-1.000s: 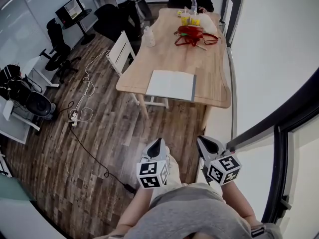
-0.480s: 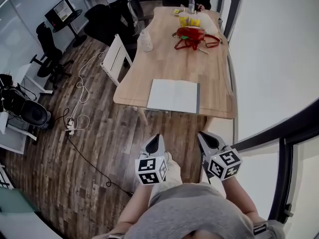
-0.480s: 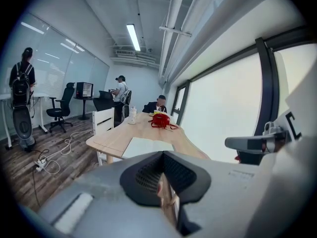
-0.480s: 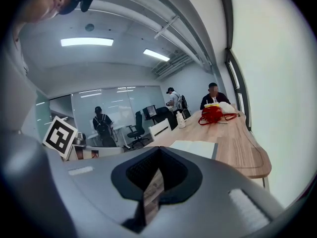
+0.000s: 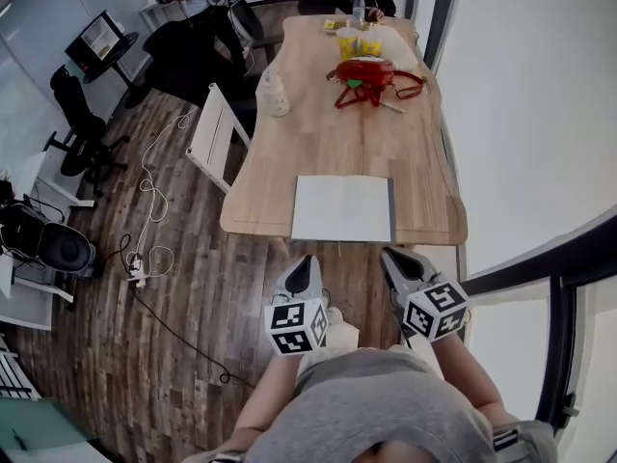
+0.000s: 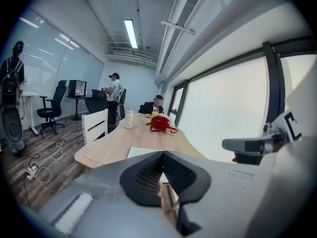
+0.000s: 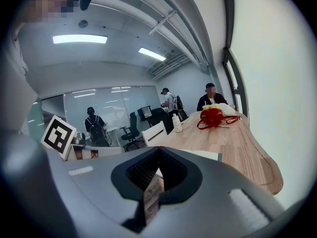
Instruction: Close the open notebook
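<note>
A: Notebook?
B: Open white paper notebook [image 5: 342,208], lying flat at the near edge of the long light-wood bench [image 5: 357,133].
A: Tools?
B: Left tool [image 5: 306,260] and right tool [image 5: 390,255] side by side, just short of that edge, touching nothing. Red strapped bag [image 5: 364,69] farther up the bench.

**Open notebook** [image 5: 342,208]: white pages, with a dark grey strip along the right edge.
**Table** [image 5: 328,148]: pale honey wood with a fine lengthwise grain.
**Floor** [image 5: 193,307]: dark brown planks, streaked lighter.
**Bag** [image 5: 364,69], far end of the table: red, with red straps.
**Small items** [image 5: 349,42] beyond the bag: yellow.
**Chair** [image 5: 212,133], left of the table: white.
**Office chair** [image 5: 82,123], far left: black.
**Left gripper** [image 5: 303,260] and **right gripper** [image 5: 390,256]: grey, black inside the jaws. Each carries a cube [image 5: 296,327] patterned with black-and-white square markers.
</note>
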The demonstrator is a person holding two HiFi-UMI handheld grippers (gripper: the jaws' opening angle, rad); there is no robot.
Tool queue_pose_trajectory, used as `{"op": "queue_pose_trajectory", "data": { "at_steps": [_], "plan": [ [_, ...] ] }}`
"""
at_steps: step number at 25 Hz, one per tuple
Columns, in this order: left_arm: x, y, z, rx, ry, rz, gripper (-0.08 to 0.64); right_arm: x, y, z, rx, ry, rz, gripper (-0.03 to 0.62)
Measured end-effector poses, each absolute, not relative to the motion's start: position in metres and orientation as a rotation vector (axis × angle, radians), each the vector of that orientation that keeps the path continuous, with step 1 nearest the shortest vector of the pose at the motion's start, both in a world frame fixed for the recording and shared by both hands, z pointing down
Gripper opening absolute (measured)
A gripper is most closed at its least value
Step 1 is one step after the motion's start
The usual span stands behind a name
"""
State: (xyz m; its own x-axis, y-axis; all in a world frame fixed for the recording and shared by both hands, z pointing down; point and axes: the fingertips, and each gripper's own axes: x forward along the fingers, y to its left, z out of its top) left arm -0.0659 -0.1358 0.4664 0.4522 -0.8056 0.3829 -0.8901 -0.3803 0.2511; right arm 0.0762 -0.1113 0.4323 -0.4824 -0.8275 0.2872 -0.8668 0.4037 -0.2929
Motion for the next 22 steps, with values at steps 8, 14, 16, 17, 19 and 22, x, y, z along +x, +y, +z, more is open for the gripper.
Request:
{"op": "queue_pose_trajectory", "data": {
  "at_steps": [8, 14, 16, 17, 19, 22],
  "plan": [
    [-0.067, -0.191, 0.472, 2.352, -1.332, 0.291, 0.005, 0.072, -0.156, 0.441, 1.647, -2.481, 0.629, 0.002],
    [-0.068, -0.219, 0.484, 2.385, -1.268, 0.324, 0.005, 0.076, -0.174, 0.462, 1.730, -2.407, 0.667, 0.003],
    [-0.069, -0.225, 0.488, 2.390, -1.247, 0.340, 0.005, 0.079, -0.178, 0.471, 1.759, -2.371, 0.694, 0.003],
    [-0.068, -0.227, 0.490, 2.392, -1.234, 0.347, 0.005, 0.082, -0.178, 0.476, 1.774, -2.351, 0.710, 0.002],
    [-0.067, -0.230, 0.493, 2.400, -1.209, 0.361, 0.005, 0.088, -0.180, 0.486, 1.808, -2.307, 0.740, 0.003],
    [-0.066, -0.238, 0.497, 2.415, -1.184, 0.379, 0.005, 0.099, -0.184, 0.502, 1.862, -2.249, 0.788, 0.003]
  ]
}}
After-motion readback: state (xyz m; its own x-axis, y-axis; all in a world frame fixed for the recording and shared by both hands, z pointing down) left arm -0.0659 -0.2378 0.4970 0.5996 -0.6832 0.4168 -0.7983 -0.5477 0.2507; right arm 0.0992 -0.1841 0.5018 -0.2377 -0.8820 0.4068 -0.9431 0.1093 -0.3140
